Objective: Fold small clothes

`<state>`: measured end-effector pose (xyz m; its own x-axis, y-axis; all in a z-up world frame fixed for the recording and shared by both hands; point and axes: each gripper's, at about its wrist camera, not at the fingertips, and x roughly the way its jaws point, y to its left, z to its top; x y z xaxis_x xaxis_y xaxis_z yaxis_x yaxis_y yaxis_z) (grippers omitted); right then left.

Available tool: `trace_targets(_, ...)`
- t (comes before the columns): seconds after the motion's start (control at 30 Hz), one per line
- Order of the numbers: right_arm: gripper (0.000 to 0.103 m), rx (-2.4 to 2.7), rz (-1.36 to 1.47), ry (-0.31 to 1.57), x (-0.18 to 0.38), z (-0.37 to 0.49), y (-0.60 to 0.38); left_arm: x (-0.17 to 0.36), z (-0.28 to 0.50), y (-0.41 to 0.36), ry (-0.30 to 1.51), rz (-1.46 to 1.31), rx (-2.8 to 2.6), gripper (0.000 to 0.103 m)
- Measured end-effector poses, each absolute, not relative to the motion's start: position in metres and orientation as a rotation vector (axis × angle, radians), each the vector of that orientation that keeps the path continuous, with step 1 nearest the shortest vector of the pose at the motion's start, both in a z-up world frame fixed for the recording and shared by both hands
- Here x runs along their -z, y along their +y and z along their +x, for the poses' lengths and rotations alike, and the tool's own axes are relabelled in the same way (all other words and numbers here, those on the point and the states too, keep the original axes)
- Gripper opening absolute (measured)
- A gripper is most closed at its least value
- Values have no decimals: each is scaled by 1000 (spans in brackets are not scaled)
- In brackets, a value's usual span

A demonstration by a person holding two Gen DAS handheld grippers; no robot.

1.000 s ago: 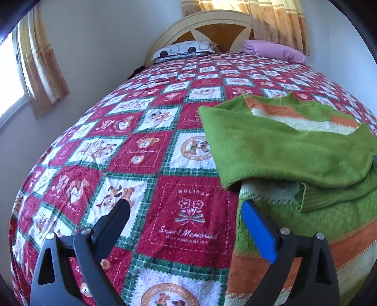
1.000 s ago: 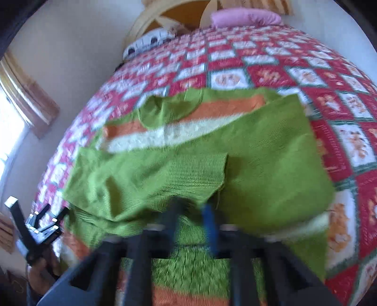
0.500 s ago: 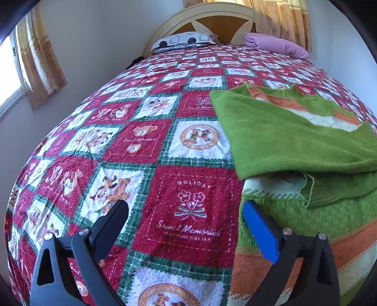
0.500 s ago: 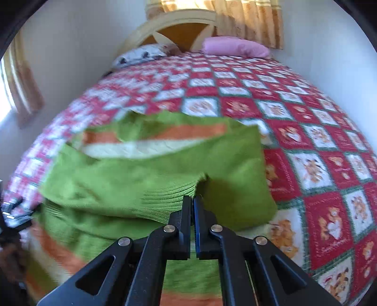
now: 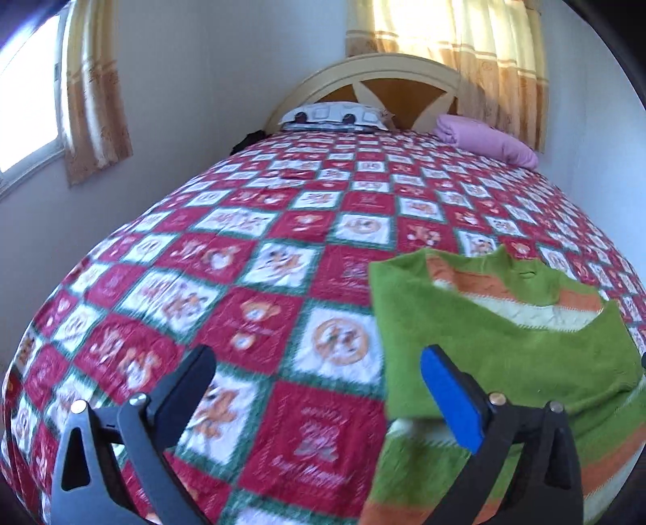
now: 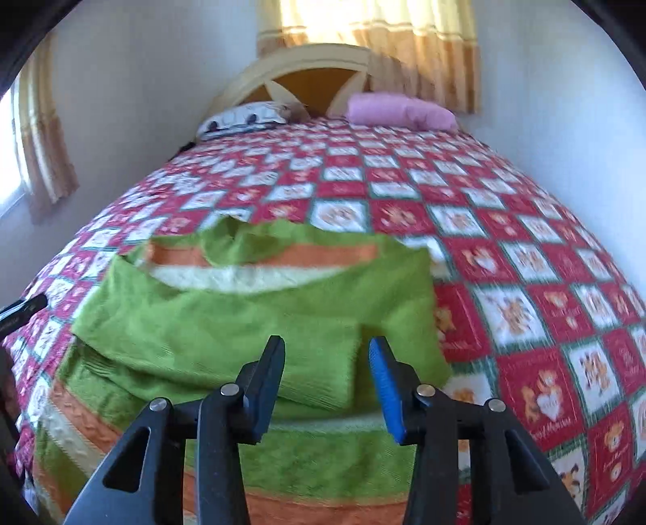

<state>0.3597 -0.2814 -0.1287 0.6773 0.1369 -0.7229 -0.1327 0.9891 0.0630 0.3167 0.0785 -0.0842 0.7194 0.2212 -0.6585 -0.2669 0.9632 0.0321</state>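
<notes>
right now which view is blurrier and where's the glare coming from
Both views are motion-smeared: left wrist mostly on the quilt squares, right wrist on the green sweater and quilt at right. Glare comes from the backlit curtain above the headboard in both views.

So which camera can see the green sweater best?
The right wrist view. There the green sweater lies almost whole in the middle, with both sleeves folded in and the open right gripper above it. The left wrist view shows only its left part, cut off at the picture's edge, behind the open left gripper.
</notes>
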Motion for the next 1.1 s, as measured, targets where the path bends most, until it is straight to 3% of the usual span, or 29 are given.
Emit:
trace_targets(0.1, 43, -221, -31, 844, 137, 369, -257, 101, 333, 58, 772, 6, -247, 103)
trace_targets(0.17, 35, -239, -21, 903, 153, 374, -250, 115, 338, 49, 811, 61, -240, 103)
trace_targets(0.27, 34, -226, -49, 965, 182, 373, -249, 143, 340, 46, 879, 124, -220, 103)
trace_targets(0.47, 34, -276, -36, 933, 168, 359, -260, 132, 336, 50, 841, 99, -213, 103)
trace_targets(0.6, 34, -210, 54, 810, 135, 375, -292, 113, 339, 55, 762, 55, -243, 103)
trace_targets(0.73, 33, -91, 11, 885, 143, 419, -311, 126, 361, 52, 832, 93, -268, 103)
trace_targets(0.87, 21, 7, -42, 1019, 184, 449, -332, 143, 365, 46, 872, 125, -257, 103)
trace_targets(1.1, 21, 18, -17, 934, 164, 425, -339, 137, 346, 45, 869, 110, -231, 103)
